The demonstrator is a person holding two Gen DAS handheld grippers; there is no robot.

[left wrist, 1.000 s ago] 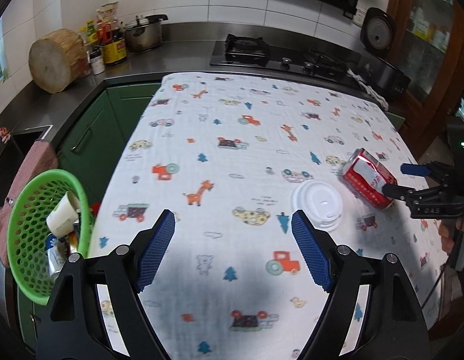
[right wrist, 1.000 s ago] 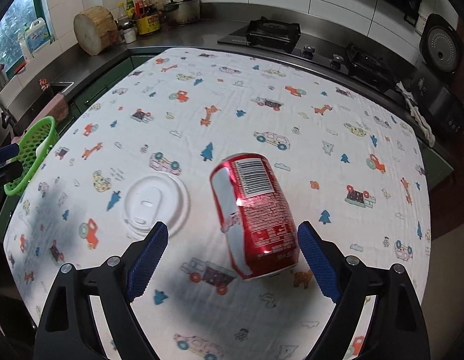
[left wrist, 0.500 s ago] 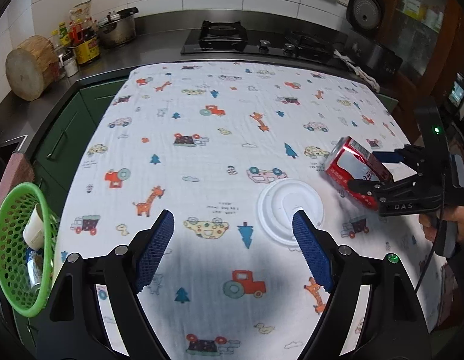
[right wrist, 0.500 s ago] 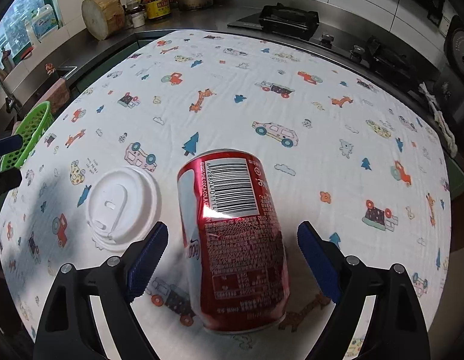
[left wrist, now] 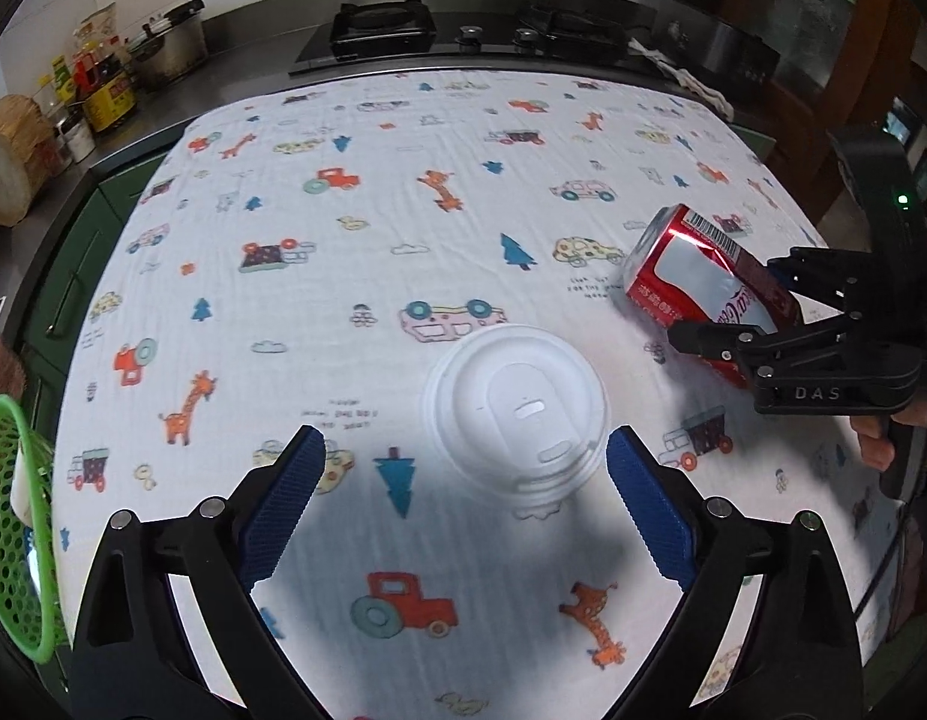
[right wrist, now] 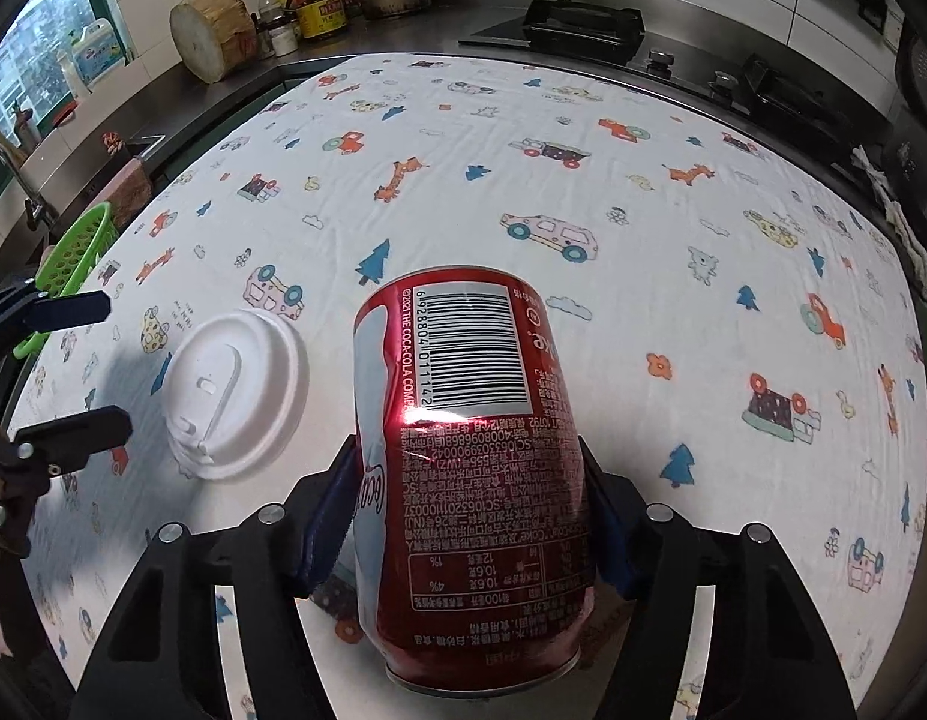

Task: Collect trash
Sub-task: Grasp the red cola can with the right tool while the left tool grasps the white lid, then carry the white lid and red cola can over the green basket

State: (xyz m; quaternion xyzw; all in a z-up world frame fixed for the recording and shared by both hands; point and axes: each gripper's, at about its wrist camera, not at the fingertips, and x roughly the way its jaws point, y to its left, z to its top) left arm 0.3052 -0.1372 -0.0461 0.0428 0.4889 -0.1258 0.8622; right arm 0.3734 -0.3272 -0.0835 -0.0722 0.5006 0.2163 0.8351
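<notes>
I am looking down on a desk (left wrist: pixel 403 138) draped with a white children's cloth (right wrist: pixel 673 192) printed with giraffes, tractors, cars and small blue trees. Behind it a dark steel kitchen counter (left wrist: pixel 253 60) runs along a wall of white tiles, carrying a black gas hob (left wrist: pixel 382 27), a lidded steel pot (left wrist: pixel 172 51), a cluster of sauce bottles and tins (left wrist: pixel 103 87) and a thick round wooden chopping block (right wrist: pixel 214 39). A window (right wrist: pixel 37 60) shows at the left of the right wrist view.

A green plastic mesh basket (left wrist: pixel 13 540) hangs at the desk's left edge with a paper cup inside.

The red soda can (right wrist: pixel 469 480) lies on its side on the cloth. I can read a white barcode panel, "THE COCA-COLA COMPANY" along its edge, part of the white Coca-Cola script, and blocks of small Chinese print with a nutrition table. My right claw (right wrist: pixel 469 516) is closing around it; the blue pads (right wrist: pixel 328 522) sit against both flanks of the can. The claw's body reads "DAS" in the left wrist view, with a green light lit on the handle above it and fingers of my hand (left wrist: pixel 877 444) wrapped below.

A white plastic cup lid (left wrist: pixel 517 414), sip hole up, lies flat just left of the can. My left claw (left wrist: pixel 463 498) hovers over it, jaws opening wide, pads clear of the lid's rim on either side.
</notes>
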